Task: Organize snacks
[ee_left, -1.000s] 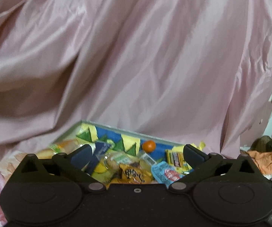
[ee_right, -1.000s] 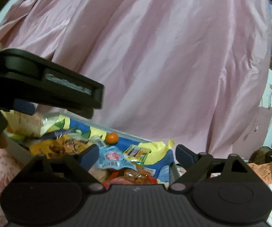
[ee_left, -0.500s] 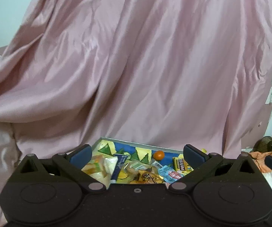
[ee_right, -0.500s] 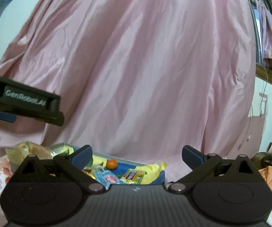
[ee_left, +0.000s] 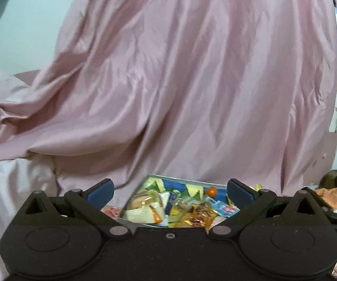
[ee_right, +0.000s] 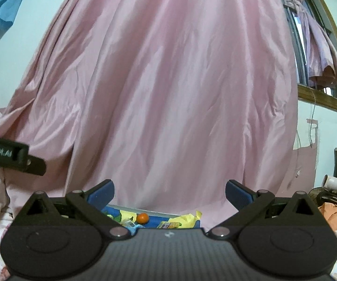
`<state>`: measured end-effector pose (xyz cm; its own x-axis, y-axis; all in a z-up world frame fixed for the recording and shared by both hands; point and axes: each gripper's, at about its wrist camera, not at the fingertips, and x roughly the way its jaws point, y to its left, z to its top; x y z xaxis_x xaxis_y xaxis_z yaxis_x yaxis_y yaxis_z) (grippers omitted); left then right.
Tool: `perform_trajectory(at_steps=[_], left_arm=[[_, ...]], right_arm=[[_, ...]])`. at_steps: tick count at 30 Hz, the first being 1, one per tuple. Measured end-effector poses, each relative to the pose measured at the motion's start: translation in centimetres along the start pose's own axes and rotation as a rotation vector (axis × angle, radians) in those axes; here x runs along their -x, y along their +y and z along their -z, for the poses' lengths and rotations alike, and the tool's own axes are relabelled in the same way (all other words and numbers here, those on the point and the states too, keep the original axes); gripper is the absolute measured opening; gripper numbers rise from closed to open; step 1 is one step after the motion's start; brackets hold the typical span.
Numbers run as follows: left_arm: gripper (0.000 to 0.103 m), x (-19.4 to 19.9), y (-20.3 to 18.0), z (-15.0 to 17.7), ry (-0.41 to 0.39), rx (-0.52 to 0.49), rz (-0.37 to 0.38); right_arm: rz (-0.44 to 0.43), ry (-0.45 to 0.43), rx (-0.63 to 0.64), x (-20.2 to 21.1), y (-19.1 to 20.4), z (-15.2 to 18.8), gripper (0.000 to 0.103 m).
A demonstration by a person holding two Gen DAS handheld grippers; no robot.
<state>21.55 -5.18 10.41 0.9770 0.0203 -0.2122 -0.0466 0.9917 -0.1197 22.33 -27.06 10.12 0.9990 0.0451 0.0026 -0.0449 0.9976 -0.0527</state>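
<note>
assorted wrapped snacks (ee_left: 187, 213) and a small orange fruit (ee_left: 212, 190) heaped in a blue-and-yellow tray (ee_left: 182, 185)

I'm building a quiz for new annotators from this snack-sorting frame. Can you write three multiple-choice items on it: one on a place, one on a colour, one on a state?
1. Where does the small round fruit lie?
A. near the tray's far rim
B. on the pink drape
C. between gripper pads

2. What colour is the tray floor?
A. red
B. blue
C. white

3. How is the left gripper?
A. shut on a packet
B. shut, empty
C. open, holding nothing

Answers:
1 A, it sits just inside the far rim.
2 B, blue shows between the wrappers.
3 C, its pads stand wide apart with nothing between them.
</note>
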Motion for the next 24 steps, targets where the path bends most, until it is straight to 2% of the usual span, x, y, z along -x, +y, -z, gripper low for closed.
perform_trajectory(at_steps=[12,24], left_arm=[[0.102,4.7,1.4,2.4,-0.047,0.011,-0.005],[0.102,8.8,2.9,5.1,-0.07,-0.035,0.007]], right_arm=[[0.009,-0.042,0.012,4.7,0.0,-0.3,0.103],[0.002,-0.071,0.022,9.2,0.9,0.4,0.103]])
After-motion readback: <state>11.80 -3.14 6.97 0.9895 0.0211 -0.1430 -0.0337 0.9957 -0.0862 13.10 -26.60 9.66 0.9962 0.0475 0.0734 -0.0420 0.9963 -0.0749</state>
